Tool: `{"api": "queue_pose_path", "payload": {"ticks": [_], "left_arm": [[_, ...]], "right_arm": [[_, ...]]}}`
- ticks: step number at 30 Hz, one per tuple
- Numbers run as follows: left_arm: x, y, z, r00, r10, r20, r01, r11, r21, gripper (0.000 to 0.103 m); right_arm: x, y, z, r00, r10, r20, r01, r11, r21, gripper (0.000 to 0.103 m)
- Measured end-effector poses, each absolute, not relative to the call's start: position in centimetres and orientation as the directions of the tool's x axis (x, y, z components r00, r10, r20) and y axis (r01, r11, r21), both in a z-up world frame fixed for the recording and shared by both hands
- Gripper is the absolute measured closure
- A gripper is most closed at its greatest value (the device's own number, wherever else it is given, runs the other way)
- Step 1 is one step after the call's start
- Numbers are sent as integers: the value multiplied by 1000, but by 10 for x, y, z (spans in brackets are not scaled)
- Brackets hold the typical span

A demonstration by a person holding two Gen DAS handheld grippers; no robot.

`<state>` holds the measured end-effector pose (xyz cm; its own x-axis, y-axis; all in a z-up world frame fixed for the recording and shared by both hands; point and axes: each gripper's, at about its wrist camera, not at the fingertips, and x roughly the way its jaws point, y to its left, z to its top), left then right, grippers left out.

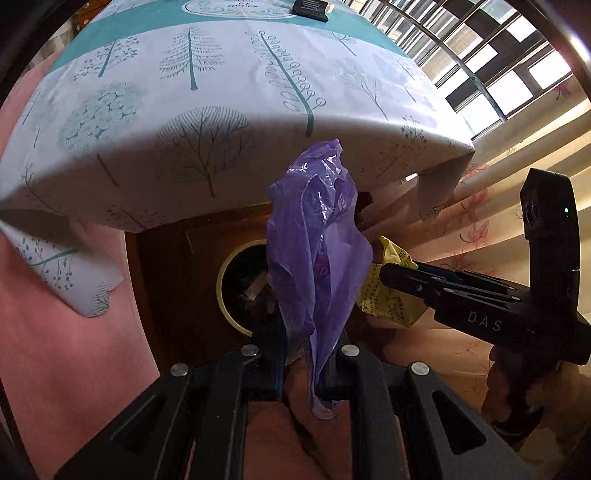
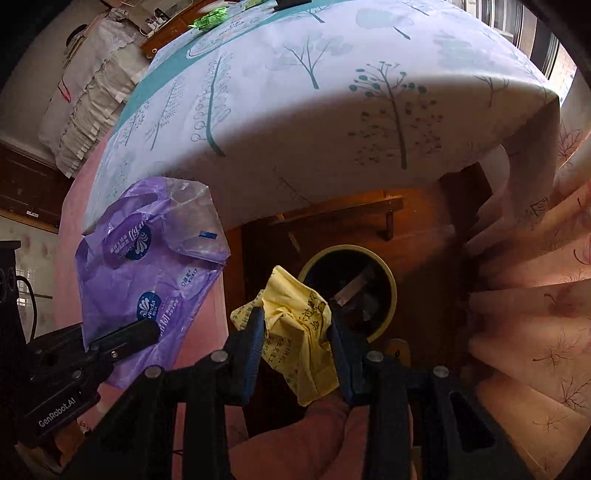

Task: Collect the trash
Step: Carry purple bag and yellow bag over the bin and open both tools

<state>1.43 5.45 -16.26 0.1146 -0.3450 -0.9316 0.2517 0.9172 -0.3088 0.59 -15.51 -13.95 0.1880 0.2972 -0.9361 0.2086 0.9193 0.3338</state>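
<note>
Purple plastic is what your left hand-held gripper [image 1: 303, 363] has got: a crumpled purple bag [image 1: 317, 240] pinched tight between its closed jaws, sticking up and flopping forward in the left wrist view. From the right wrist view you can read blue round logos printed on the same bag [image 2: 144, 266], off to the left of frame.

Your right hand-held gripper [image 2: 297, 332] is clamped on a crumpled yellow wrapper [image 2: 295, 325] with dark print on it, jaws partway apart with the wad pressed between the blue pads. In the left wrist view that wrapper [image 1: 388, 291] and gripper [image 1: 384, 275] come in from the right, just beside the purple bag.

Both bits of trash hang above a round trash bin [image 2: 389, 295] with a pale yellow rim, sitting on the dark wooden floor [image 2: 424, 258] below the table. Its inside is dark and there's already some scrap in it, can't tell what exactly. The purple bag covers the right part of the bin [image 1: 221, 284] in the left view.

Farther out, the table carries a white tablecloth [image 1: 207, 99] printed with teal trees, its edge draping down toward you. On the far end there's a black flat object [image 1: 310, 8], and in the right view a crumpled green piece [image 2: 208, 17]. Pink fabric [image 1: 66, 332] hangs on the left, a leaf-patterned curtain [image 2: 535, 314] on the right, with a barred window [image 1: 498, 62] above it.
</note>
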Motion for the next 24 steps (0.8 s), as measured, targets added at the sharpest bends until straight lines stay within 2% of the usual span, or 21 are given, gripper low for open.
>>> {"api": "queue_pose_path", "payload": {"ticks": [11,15,17,20,21,22,24], "left_arm": [[23,37,-368,48,-311,-949,144,943,-301,92],[32,41,-424,39,-314,-949,126,943,-307,90],[35,45,-448,28,-317,-948,107,944,-312,86],[40,50,-472,30,-304,-952,87,950,-301,64],[41,51,-477,28,-306,-952,83,949,-303,53],[46,52,-479,30,-306,-951,78,950,-303,41],[47,56,-483,37,-313,-949,68,948,-311,26]], "right_arm": [[13,-162,-361,37,325,-945,297,899,321,67],[20,-163,-430,11,368,-930,337,874,350,66],[24,-162,-456,-3,399,-917,360,856,371,66],[28,-161,-486,-17,435,-900,396,830,393,61],[30,-161,-494,-20,443,-896,408,822,397,58],[31,-160,-499,-20,456,-890,417,813,407,54],[32,-159,-506,-20,471,-882,424,803,419,42]]}}
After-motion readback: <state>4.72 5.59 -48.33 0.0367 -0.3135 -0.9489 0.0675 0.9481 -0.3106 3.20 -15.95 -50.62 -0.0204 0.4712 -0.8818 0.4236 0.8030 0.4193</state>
